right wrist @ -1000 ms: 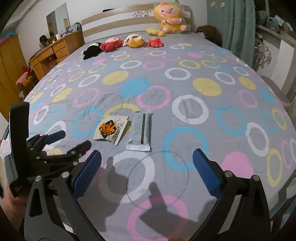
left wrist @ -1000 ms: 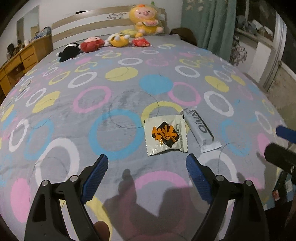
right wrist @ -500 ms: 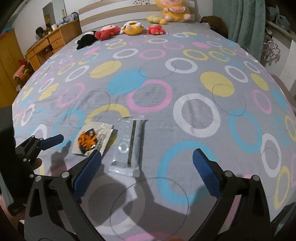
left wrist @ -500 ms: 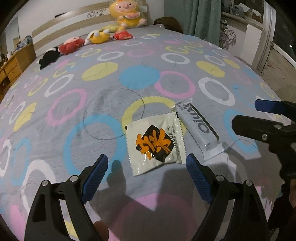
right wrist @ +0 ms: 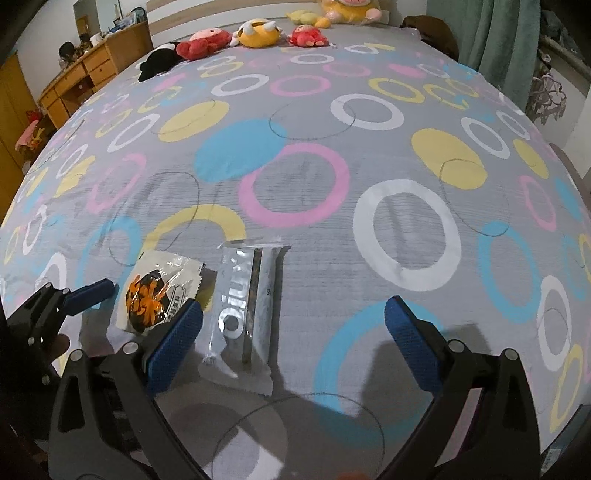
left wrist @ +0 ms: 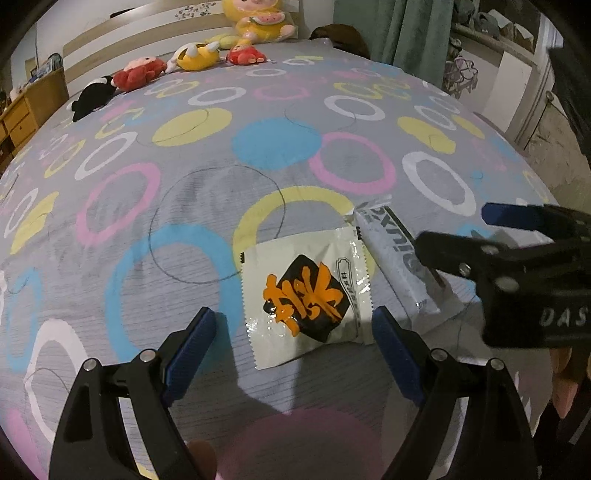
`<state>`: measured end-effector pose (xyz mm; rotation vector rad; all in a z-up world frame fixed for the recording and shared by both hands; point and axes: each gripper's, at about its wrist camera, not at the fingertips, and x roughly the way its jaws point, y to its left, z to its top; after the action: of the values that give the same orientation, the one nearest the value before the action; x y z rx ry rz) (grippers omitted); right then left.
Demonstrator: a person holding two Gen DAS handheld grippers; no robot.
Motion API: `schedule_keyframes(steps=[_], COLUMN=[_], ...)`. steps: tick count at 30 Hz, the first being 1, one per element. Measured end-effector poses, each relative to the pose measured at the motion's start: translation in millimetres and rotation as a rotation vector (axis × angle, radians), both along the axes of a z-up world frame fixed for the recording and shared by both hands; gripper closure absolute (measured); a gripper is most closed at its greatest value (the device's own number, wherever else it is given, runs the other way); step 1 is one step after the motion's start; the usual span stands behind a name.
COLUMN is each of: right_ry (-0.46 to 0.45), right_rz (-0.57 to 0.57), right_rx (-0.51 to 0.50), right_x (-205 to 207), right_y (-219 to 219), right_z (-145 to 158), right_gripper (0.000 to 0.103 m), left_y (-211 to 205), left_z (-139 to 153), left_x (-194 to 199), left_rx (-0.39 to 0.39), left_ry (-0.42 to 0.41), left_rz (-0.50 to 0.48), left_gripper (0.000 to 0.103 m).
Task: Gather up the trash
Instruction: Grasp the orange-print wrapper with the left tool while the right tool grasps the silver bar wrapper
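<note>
Two pieces of trash lie side by side on the bed. A white square packet with an orange and black print (left wrist: 306,295) (right wrist: 157,293) lies on the left. A long silver wrapper (left wrist: 397,258) (right wrist: 245,310) lies on its right. My left gripper (left wrist: 295,350) is open and empty, its jaws either side of the packet's near edge. My right gripper (right wrist: 293,341) is open and empty, just above the silver wrapper's near end; it also shows at the right of the left wrist view (left wrist: 517,251).
The bed cover (right wrist: 406,236) is grey with coloured rings. Several plush toys (right wrist: 258,33) line the headboard. A wooden dresser (right wrist: 85,74) stands far left. A green curtain (right wrist: 498,33) hangs far right.
Both grippers have moved forward and down toward the trash. The packet and wrapper now sit close to the fingertips. Both stay open.
</note>
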<state>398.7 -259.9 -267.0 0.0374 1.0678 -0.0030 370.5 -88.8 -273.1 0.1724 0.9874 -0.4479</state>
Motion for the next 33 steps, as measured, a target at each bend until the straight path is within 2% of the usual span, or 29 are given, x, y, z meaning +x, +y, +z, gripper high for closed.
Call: schedule_keyframes(steps=[11, 14, 16, 17, 18, 19, 20, 21, 26, 33], right_ry=[0.065, 0.098, 0.089, 0.084, 0.075, 0.065, 0.060, 0.063, 0.044, 0.042], right_rz=[0.005, 0.018, 0.033, 0.036, 0.035, 0.036, 0.038, 0.045, 0.067, 0.067], right_rx=[-0.003, 0.015, -0.028, -0.028, -0.026, -0.034, -0.036, -0.035, -0.040, -0.025], right_x=[16, 22, 24, 24, 24, 23, 24, 24, 20, 20], right_y=[6, 7, 12, 13, 13, 13, 13, 12, 10, 10], right_z=[-19, -28, -31, -31, -30, -28, -27, -27, -27, -26], right_gripper=[0.007, 0.027, 0.031, 0.038, 0.055, 0.066, 0.066, 0.066, 0.066, 0.066], left_y=[-6, -10, -11, -9, -7, -4, -1, 2, 7, 6], left_z=[-3, -5, -7, -6, -5, -4, -3, -2, 3, 2], left_x=[3, 2, 1, 1, 2, 4, 6, 7, 6, 6], left_rx=[0.004, 0.021, 0.030, 0.025, 0.019, 0.014, 0.004, -0.007, -0.060, -0.055], left_ry=[-0.014, -0.033, -0.043, -0.051, -0.058, -0.063, -0.059, -0.053, -0.060, -0.052], left_rz=[0.019, 0.028, 0.033, 0.040, 0.051, 0.066, 0.077, 0.074, 0.059, 0.064], left_gripper=[0.019, 0.019, 0.021, 0.032, 0.052, 0.062, 0.080, 0.092, 0.094, 0.094])
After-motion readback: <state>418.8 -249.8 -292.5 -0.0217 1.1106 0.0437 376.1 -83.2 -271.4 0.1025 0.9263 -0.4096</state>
